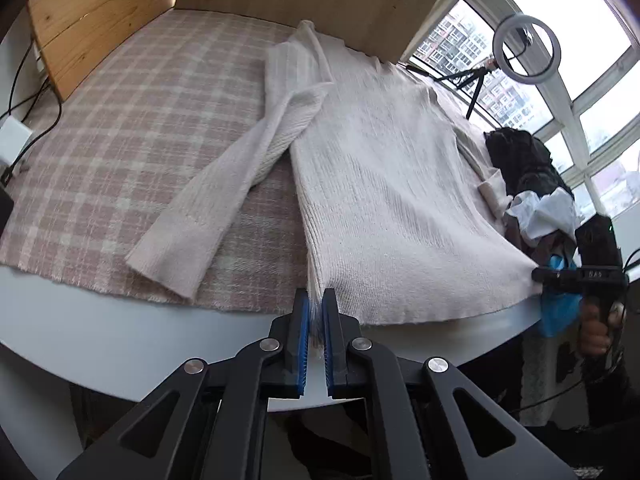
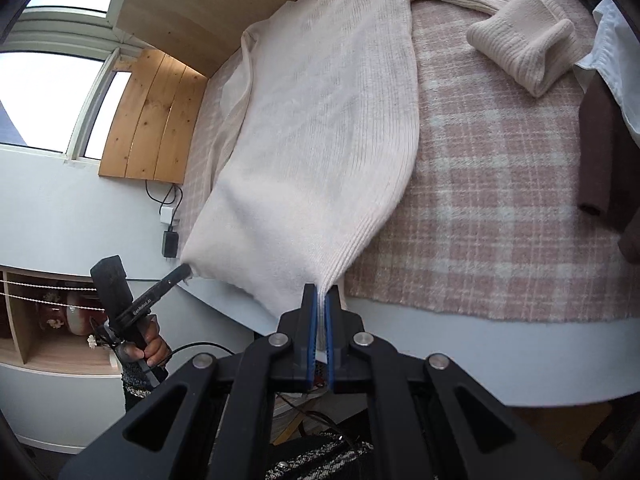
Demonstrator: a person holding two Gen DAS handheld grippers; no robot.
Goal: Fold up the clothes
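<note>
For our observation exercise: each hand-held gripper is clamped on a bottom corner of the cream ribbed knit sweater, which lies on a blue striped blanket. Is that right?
One detail is wrong: the blanket under the cream ribbed knit sweater is pink-and-white plaid, as the right wrist view shows. Both the left hand-held gripper and the right hand-held gripper do clamp hem corners.

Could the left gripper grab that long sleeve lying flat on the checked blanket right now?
Probably not yet: the left gripper is shut on the sweater hem. The sleeve lies uncovered nearby, so letting go first should free it.
</note>
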